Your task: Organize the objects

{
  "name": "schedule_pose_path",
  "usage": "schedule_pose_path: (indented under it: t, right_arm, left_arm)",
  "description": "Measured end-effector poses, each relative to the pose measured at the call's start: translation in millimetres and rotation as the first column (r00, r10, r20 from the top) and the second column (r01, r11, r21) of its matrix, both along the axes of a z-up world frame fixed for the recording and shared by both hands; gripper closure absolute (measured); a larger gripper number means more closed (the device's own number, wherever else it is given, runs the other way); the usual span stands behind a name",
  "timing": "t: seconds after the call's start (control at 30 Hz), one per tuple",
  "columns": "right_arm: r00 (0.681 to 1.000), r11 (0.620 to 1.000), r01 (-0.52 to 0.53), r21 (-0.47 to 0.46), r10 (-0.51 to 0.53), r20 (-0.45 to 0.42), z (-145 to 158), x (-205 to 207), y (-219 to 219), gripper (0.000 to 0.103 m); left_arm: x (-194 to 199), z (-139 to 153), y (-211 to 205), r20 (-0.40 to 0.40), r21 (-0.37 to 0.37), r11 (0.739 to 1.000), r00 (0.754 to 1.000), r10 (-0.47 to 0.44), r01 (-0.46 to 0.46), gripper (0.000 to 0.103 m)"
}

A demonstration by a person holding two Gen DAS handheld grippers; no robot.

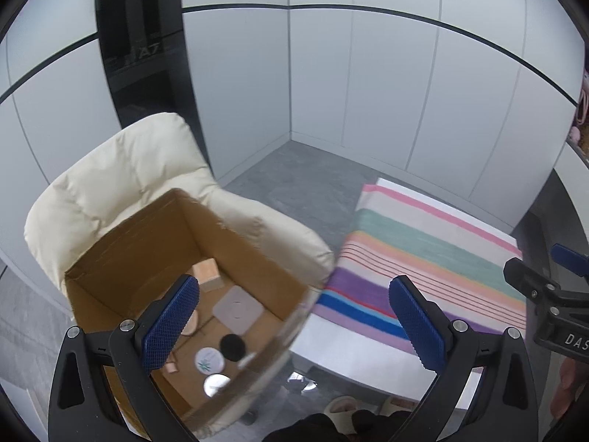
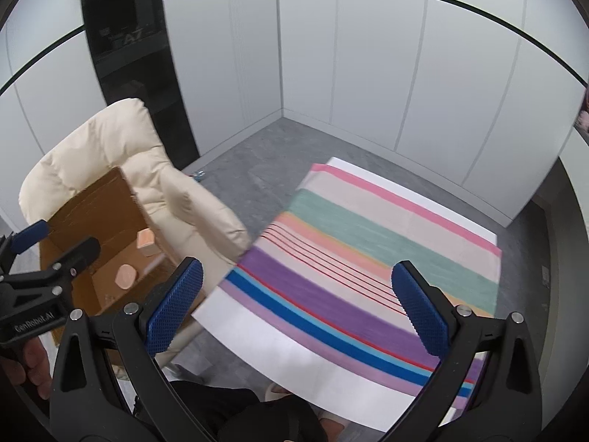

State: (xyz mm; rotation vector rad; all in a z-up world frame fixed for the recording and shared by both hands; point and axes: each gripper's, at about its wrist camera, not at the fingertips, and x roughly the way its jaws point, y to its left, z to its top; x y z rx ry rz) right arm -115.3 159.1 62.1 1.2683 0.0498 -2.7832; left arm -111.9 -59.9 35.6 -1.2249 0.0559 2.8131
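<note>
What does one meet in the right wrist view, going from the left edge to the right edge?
Left gripper → cardboard box → cream armchair → grey floor → striped cloth on the table.

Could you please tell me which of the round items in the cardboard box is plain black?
The black disc lies between the grey square pad and the white patterned lid; the others are pale or shiny.

left gripper (image 1: 294,326): black plastic frame, silver screws, blue knurled pads (image 1: 172,322). right gripper (image 2: 296,311): same build, white "genrobot.ai" lettering. bare skin, dark sleeve.
</note>
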Motion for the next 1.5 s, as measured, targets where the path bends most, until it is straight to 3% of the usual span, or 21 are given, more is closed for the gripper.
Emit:
schedule_pose_path:
  t: [0.3,0.5,0.67,0.77,0.9,1.1,1.23,1.5]
  right_arm:
    - [0.997,0.997,0.071,-0.007,-0.071,-0.014,4,38,40,0.000]
    - [0.996,0.996,0.086,0.009,-0.086,-0.036,5,82,58,0.000]
    - [0.998,0.998,0.051,0.031,-0.049,-0.044,-4,121,63,0.000]
    - [0.997,0.998,0.041,0.044,-0.038,-0.068,-12,139,66,0.000]
    - [0.997,0.997,0.074,0.024,-0.073,-0.033,-25,144,72,0.000]
    - [0.994,0.993,0.108,0.039,-0.106,-0.038,-31,150,77,0.000]
    - [0.993,0.993,0.115,0.023,-0.115,0.014,-43,148,85,0.000]
    - [0.992,0.992,0.120,0.030,-0.121,0.020,-49,149,93,0.000]
  left_arm:
    - [40,3,31,-0.030,-0.007,0.997,0.997,-0.075,0.075,0.000]
    - [80,2,38,-0.099,-0.036,0.995,0.990,-0.096,0.093,0.000]
    - [103,-9,35,-0.061,0.012,0.997,0.995,-0.076,0.077,0.000]
    - [115,-20,37,-0.037,0.000,0.996,0.996,-0.087,0.087,0.000]
    - [121,-35,40,0.019,0.012,0.994,0.994,-0.111,0.110,0.000]
    - [115,-43,32,0.042,0.047,0.996,0.996,-0.078,0.076,0.000]
    - [113,-44,38,0.027,0.014,0.996,0.996,-0.088,0.088,0.000]
    - [114,-51,51,0.037,-0.010,0.992,0.991,-0.127,0.127,0.000]
